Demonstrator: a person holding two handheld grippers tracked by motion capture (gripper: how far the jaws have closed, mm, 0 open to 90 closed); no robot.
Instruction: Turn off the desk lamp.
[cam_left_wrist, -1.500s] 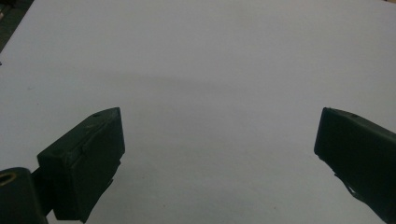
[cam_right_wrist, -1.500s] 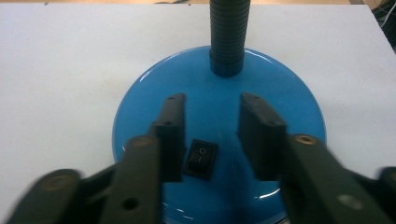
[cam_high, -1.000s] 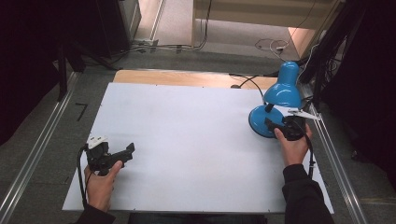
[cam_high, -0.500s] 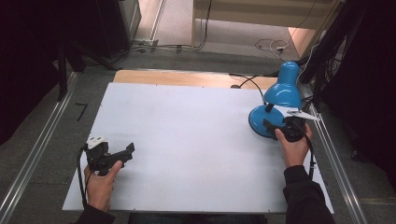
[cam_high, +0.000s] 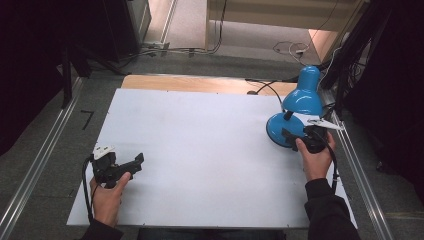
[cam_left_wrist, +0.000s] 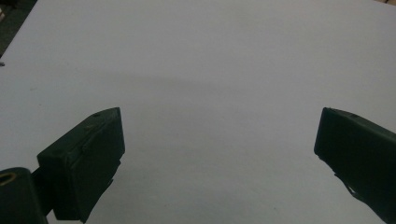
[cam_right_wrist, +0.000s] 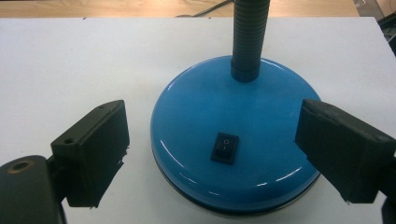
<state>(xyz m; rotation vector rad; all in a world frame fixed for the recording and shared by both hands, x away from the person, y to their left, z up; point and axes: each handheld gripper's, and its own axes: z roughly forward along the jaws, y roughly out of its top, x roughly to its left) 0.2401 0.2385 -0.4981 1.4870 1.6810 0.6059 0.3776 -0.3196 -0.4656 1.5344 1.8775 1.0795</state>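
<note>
A blue desk lamp (cam_high: 302, 99) stands at the right side of the white board (cam_high: 200, 135). Its round base (cam_right_wrist: 266, 116) carries a black rocker switch (cam_right_wrist: 224, 148), and a ribbed blue neck (cam_right_wrist: 249, 32) rises behind. My right gripper (cam_right_wrist: 212, 116) is open and has just been opening its jaws. They stand either side of the base's near part without touching it. In the high view the right gripper (cam_high: 290, 134) sits at the base's near right. My left gripper (cam_high: 137, 161) rests low at the board's front left, open, with bare board between its jaws (cam_left_wrist: 219, 135).
The lamp's black cable (cam_high: 264, 88) runs back over the wooden table strip (cam_high: 190, 83). Metal rails (cam_high: 361, 175) flank the table on both sides. More cables lie on the floor (cam_high: 290, 49) beyond.
The right gripper's jaws stand slightly wider at the lamp base than one second ago. The left hand and gripper have not moved.
</note>
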